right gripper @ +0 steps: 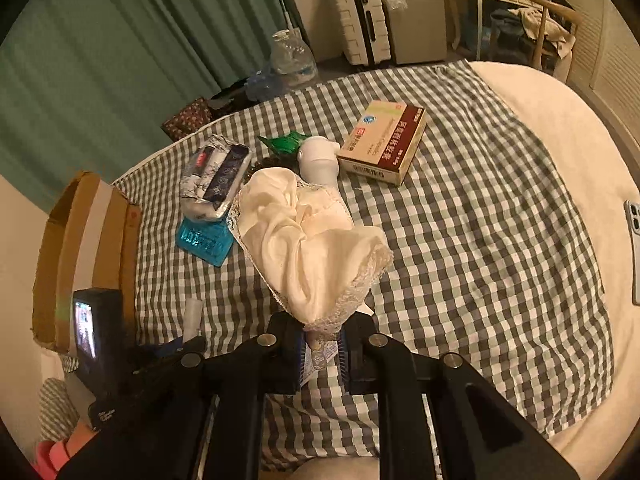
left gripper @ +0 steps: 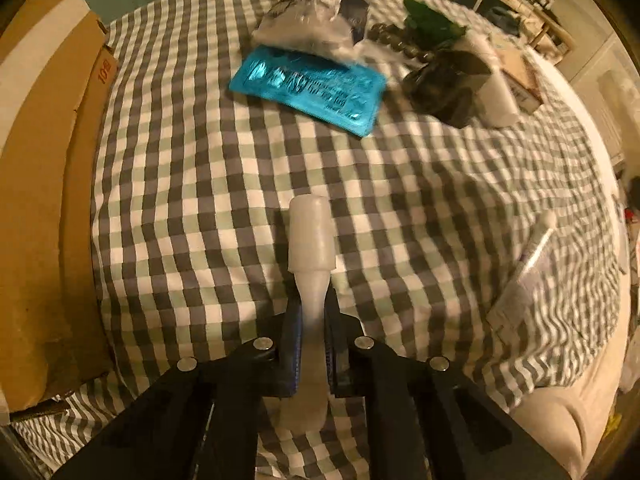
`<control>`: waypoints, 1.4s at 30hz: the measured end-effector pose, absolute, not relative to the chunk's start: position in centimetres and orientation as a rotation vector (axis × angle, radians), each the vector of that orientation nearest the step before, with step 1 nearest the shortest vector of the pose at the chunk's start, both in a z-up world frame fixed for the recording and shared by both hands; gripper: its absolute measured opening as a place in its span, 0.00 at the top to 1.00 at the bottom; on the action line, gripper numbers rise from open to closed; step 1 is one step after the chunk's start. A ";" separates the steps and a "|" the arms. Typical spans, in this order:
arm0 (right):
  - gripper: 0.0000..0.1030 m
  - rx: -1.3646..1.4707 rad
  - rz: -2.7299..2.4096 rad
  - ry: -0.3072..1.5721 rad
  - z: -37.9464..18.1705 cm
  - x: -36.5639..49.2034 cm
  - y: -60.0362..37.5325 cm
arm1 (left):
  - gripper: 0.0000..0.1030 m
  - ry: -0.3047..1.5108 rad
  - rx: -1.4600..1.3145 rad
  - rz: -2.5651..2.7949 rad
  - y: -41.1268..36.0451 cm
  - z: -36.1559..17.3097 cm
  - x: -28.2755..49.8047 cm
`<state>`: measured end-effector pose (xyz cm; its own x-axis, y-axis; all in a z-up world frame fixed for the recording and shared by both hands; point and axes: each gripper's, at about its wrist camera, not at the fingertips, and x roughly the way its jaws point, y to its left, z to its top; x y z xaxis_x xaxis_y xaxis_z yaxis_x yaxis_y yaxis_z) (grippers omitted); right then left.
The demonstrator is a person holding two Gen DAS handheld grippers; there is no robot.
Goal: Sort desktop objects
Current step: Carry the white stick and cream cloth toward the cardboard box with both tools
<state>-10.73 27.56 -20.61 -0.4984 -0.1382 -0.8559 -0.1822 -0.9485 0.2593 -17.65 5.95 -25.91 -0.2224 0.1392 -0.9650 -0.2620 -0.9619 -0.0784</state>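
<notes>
Gripping a white tube by its narrow body, the left gripper has its jaws closed tight on the tube, whose wide cap points forward over the checked cloth. No earlier view is available, so only the present clamp is reported. The tube hangs above the cloth — contact with the cloth cannot be judged.

The right gripper is likewise closed, its blue pads pinching the lace edge of a cream fabric piece. The fabric bunches forward from the jaws and hides part of what lies behind it.

Mid-distance items, left wrist view:
- A second white tube lies on the cloth at the right, well apart from the held one.
- A cardboard box stands along the cloth's left edge.

Farther items:
- A blue foil packet lies flat on the cloth.
- A clear plastic bag of small packets rests on the packet's far edge.
- A green item sits just beside a white bottle.
- A medicine carton lies to the right of the bottle, touching or nearly touching it.

A phone lies at the far right, off the cloth — only partly in view.
</notes>
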 end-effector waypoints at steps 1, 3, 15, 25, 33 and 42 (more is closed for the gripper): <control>0.87 -1.559 2.651 0.501 -20.6 -10.6 27.6 | 0.92 0.140 -1.756 2.278 5.7 -25.4 -17.3; 0.87 -1.552 2.653 0.499 -20.4 -10.3 27.5 | 0.92 0.149 -1.718 2.295 5.4 -24.6 -16.7; 0.87 -1.461 2.745 0.410 -14.8 -7.8 24.2 | 0.92 0.161 -1.449 2.474 3.8 -13.9 -14.7; 0.87 -1.337 2.875 0.278 -8.4 -5.1 19.0 | 0.92 0.140 -1.239 2.595 0.8 -4.7 -13.1; 0.87 -1.308 2.954 0.145 -5.7 -4.3 14.5 | 0.92 0.061 -1.188 2.667 -3.8 -1.4 -12.2; 0.87 -1.361 3.051 0.038 -5.3 -5.6 8.0 | 0.91 0.006 -1.211 2.743 -10.2 -1.1 -13.0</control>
